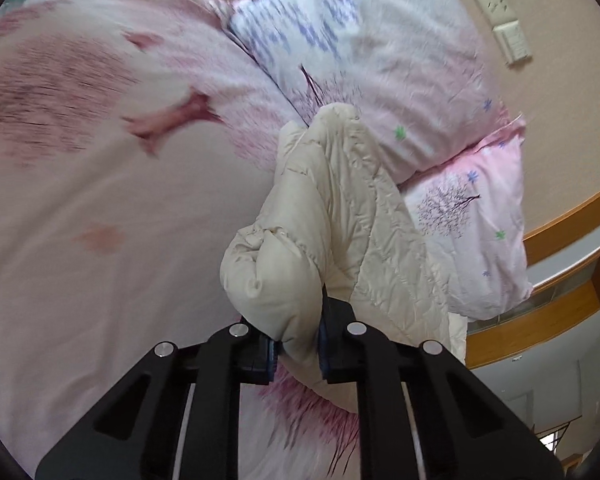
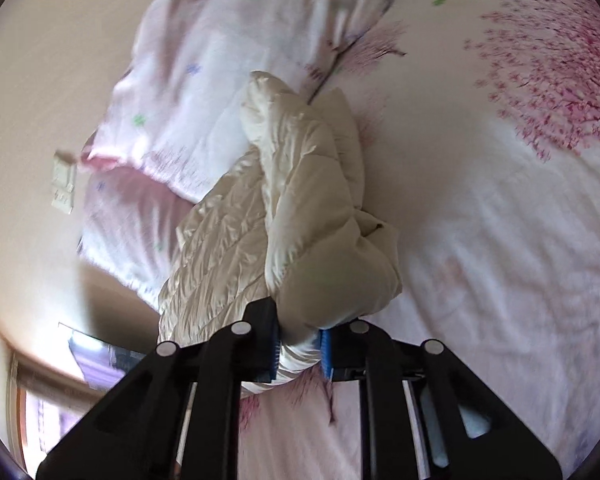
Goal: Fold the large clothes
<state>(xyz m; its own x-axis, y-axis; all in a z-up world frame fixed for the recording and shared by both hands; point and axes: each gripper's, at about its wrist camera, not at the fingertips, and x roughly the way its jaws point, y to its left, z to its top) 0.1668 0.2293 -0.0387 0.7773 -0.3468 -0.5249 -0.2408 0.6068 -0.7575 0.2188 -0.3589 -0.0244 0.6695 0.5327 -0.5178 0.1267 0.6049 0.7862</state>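
Observation:
A cream quilted puffer jacket (image 1: pixel 332 216) hangs bunched above the bed. My left gripper (image 1: pixel 298 350) is shut on a padded fold of it. The jacket also shows in the right wrist view (image 2: pixel 312 208), where my right gripper (image 2: pixel 300 354) is shut on another thick fold. The garment stretches away from both grippers toward the pillows. Its lower parts are hidden behind its own folds.
A bed with a pink blossom-print sheet (image 1: pixel 100 200) lies below, also in the right wrist view (image 2: pixel 480 220). Two pink printed pillows (image 1: pixel 380 60) (image 1: pixel 476 232) sit at the head. A beige wall with switch plates (image 1: pixel 504 24) and a wooden headboard (image 1: pixel 560 232) are beyond.

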